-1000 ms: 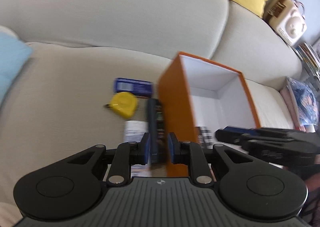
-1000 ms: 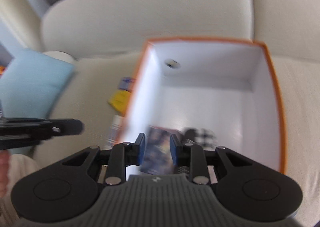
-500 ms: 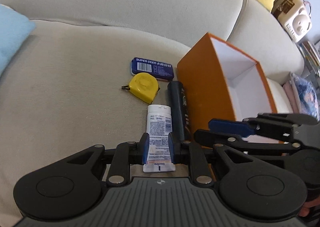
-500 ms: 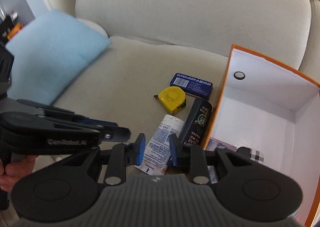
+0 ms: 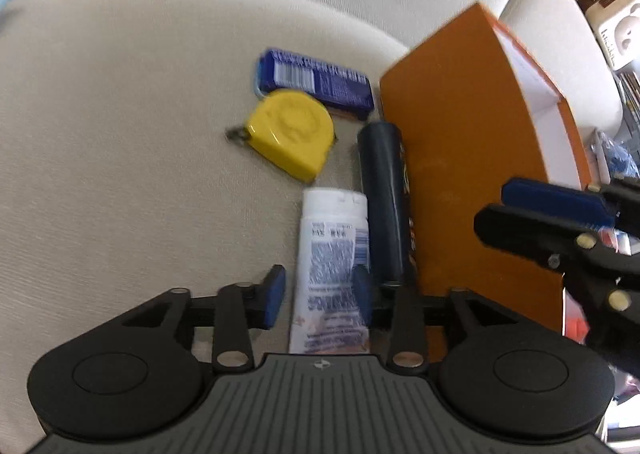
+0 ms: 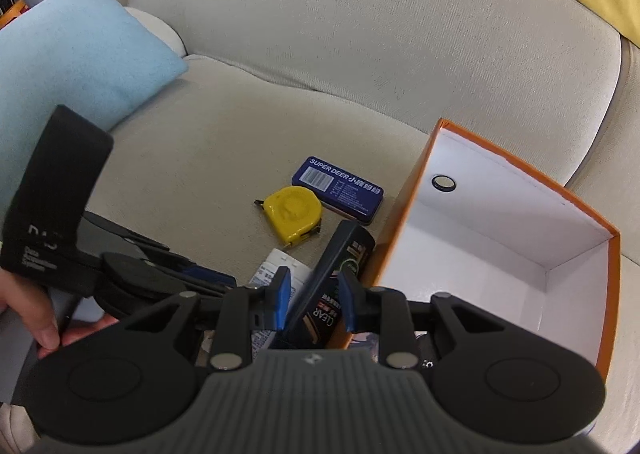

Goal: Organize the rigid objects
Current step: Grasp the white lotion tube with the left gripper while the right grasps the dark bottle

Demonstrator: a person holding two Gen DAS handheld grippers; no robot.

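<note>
Left wrist view: the left gripper (image 5: 316,296) is opening astride the white tube (image 5: 332,274), lying lengthwise at lower centre, pads seemingly clear of it. Right wrist view: the right gripper (image 6: 314,296) is standing part-open around the dark bottle (image 6: 332,286), contact unclear, beside the orange box (image 6: 404,230).

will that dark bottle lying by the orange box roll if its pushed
Probably: the dark bottle is a smooth cylinder on its side. The orange box blocks one way, the white tube the other. The soft sofa cushion should slow it.
</note>
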